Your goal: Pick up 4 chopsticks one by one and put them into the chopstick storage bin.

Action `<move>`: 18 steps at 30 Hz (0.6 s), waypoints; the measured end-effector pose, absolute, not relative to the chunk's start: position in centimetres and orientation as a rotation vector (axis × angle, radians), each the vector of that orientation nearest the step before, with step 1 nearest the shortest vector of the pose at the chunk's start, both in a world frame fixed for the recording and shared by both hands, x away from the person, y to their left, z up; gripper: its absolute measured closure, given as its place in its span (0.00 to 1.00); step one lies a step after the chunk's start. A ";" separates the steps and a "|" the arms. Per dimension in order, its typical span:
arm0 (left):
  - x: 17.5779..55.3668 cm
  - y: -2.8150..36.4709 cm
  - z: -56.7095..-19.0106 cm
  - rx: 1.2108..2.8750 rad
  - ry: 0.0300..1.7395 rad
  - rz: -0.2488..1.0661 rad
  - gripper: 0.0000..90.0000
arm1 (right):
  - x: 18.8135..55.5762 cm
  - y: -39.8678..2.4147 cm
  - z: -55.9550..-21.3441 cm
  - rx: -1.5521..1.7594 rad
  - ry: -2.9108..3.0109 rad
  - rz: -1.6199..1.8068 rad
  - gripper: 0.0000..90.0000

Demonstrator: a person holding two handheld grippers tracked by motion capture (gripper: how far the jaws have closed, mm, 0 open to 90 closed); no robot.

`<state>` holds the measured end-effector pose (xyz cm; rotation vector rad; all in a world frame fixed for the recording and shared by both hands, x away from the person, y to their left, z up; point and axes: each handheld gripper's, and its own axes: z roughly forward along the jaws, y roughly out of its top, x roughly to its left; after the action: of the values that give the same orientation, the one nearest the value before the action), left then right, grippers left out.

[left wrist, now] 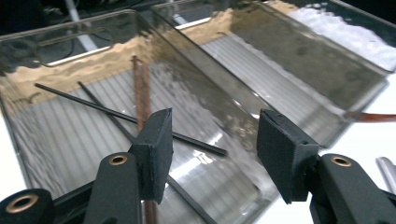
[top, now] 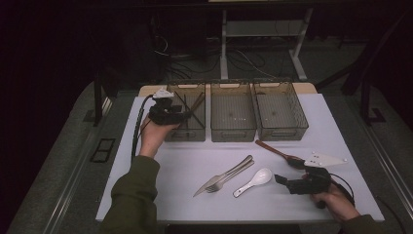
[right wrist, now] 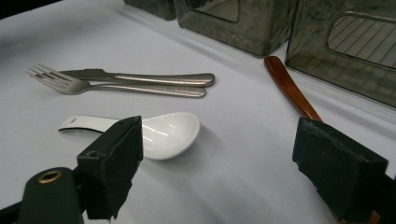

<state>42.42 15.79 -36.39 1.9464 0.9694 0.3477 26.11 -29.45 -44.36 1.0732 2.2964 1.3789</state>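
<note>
Overhead, left gripper at the leftmost smoky clear plastic bin, jaws parted halfway, nothing between; black and brown chopsticks lying inside. Right gripper low over the white table, jaws wide, empty, near the white ceramic spoon.

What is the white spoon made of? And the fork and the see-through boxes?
The white spoon looks like glazed ceramic, maybe melamine: thick, smooth and glossy with bright highlights. The fork looks like brushed stainless steel: silvery grey with a soft sheen. The three bins look like smoky tinted clear plastic: you can see chopsticks through the left one's walls, and its floor is ribbed.
</note>
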 end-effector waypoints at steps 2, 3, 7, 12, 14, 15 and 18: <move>41.6 15.8 -36.5 1.957 0.947 0.332 0.46 | 26.1 -29.5 -44.4 1.075 2.296 1.376 0.18; 41.1 15.7 -36.7 1.961 0.938 0.328 0.45 | 26.1 -29.5 -44.4 1.078 2.292 1.377 0.18; 39.1 15.7 -37.1 1.975 0.906 0.320 0.42 | 26.0 -29.5 -44.4 1.081 2.289 1.374 0.18; 36.8 15.8 -37.8 1.979 0.881 0.320 0.41 | 25.9 -29.6 -44.4 1.082 2.290 1.367 0.18; 35.9 16.0 -38.2 1.980 0.875 0.323 0.40 | 25.8 -29.6 -44.4 1.078 2.288 1.366 0.18; 35.5 16.0 -38.4 1.978 0.874 0.328 0.40 | 25.8 -29.7 -44.4 1.083 2.286 1.365 0.18; 34.4 16.3 -39.0 1.971 0.864 0.332 0.38 | 25.8 -29.8 -44.3 1.089 2.271 1.379 0.18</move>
<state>34.37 16.34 -38.99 1.9706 0.8636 0.3322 25.81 -29.77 -44.33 1.0892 2.2705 1.3793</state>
